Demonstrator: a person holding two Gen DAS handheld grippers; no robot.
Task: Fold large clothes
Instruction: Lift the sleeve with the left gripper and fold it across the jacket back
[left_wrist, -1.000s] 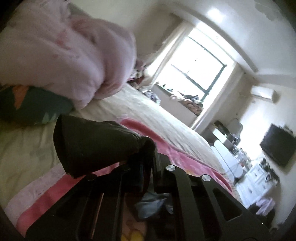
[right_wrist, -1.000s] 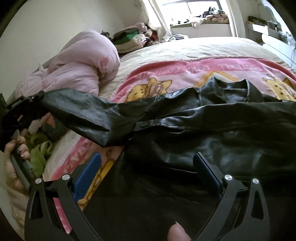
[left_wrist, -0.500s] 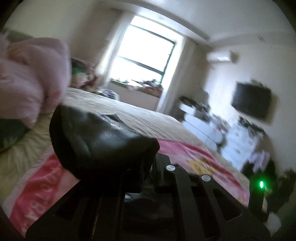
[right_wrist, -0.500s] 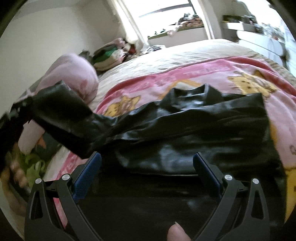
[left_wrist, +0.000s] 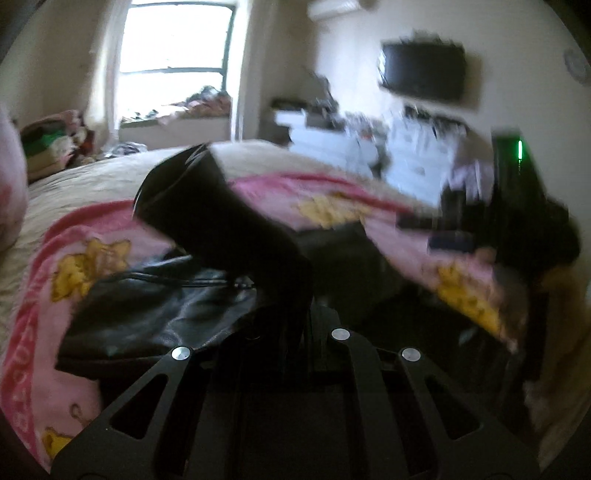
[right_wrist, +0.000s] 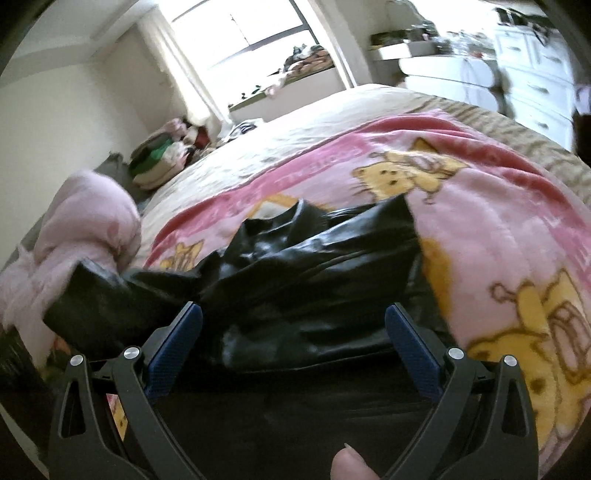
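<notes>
A black leather jacket (right_wrist: 314, 280) lies on a pink cartoon blanket (right_wrist: 498, 236) on the bed. My left gripper (left_wrist: 295, 310) is shut on the jacket's sleeve (left_wrist: 218, 221), which stands up over the jacket body (left_wrist: 155, 310). In the right wrist view the sleeve end (right_wrist: 92, 310) is at the left edge, swung in over the body. My right gripper (right_wrist: 293, 332) is open and empty, its blue pads (right_wrist: 173, 347) hovering just above the jacket's near part.
A bunched pink duvet (right_wrist: 81, 236) lies at the head of the bed. Stacked clothes (right_wrist: 162, 155) sit by the window. White drawers (right_wrist: 535, 74) and a wall television (left_wrist: 424, 70) stand beyond the bed's foot. A dark device with a green light (left_wrist: 517, 177) is at right.
My left gripper has swung the sleeve from out by the duvet inward across the jacket body. My right gripper has stayed open and has shifted toward the blanket's right side.
</notes>
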